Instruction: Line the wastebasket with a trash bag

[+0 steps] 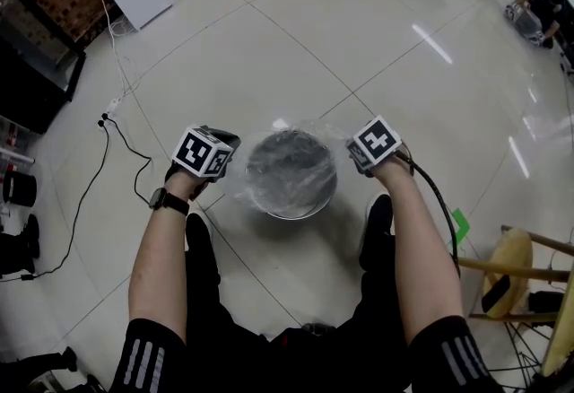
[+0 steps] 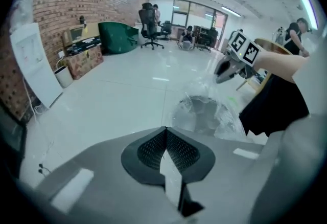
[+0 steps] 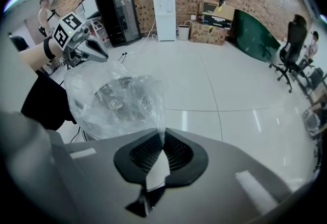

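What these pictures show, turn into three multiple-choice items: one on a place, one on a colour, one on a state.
1. The wastebasket stands: A on a table; B on the floor; C on a chair.
2. The trash bag is: A black; B blue; C clear.
3. The right gripper is: A shut on the trash bag; B open; C shut on a cable.
Key: B, floor tiles surround it; C, the wastebasket shows through it; A, film runs into its closed jaws.
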The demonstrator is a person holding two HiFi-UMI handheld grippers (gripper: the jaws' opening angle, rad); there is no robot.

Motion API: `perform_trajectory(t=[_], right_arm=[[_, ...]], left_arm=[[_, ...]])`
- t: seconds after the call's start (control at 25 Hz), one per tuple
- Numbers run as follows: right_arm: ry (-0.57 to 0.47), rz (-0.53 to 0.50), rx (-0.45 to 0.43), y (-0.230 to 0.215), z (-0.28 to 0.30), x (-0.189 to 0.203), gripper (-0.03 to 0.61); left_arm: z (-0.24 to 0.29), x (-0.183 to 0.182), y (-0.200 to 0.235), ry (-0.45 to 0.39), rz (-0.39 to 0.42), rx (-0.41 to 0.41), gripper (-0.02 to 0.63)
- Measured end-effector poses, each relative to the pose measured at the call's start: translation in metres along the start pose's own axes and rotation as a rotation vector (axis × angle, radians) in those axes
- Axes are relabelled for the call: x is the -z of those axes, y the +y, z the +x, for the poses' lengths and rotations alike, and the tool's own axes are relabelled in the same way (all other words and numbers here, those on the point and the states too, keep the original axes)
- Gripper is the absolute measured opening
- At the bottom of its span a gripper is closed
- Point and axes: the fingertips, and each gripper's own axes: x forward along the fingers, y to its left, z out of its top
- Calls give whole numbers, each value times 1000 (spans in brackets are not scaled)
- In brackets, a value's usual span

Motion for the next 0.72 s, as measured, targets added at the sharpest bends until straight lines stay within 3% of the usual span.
perform_trajectory(t=[0.28,0.44,0.56,0.72], right_arm=[[-28,72,69,-29,32,-1,8],[45,114,79,-35,62,22,8],[124,121,67,-35,79,44,8],[186,99,24,-27,102,65,8]], left_arm=[[26,20,38,-50,-190,-87,-6],[50,53,48,7,-254,-104,-5],[68,78,43,74,-294,-69,-6],[87,110,29,177,-289,-3,-5]])
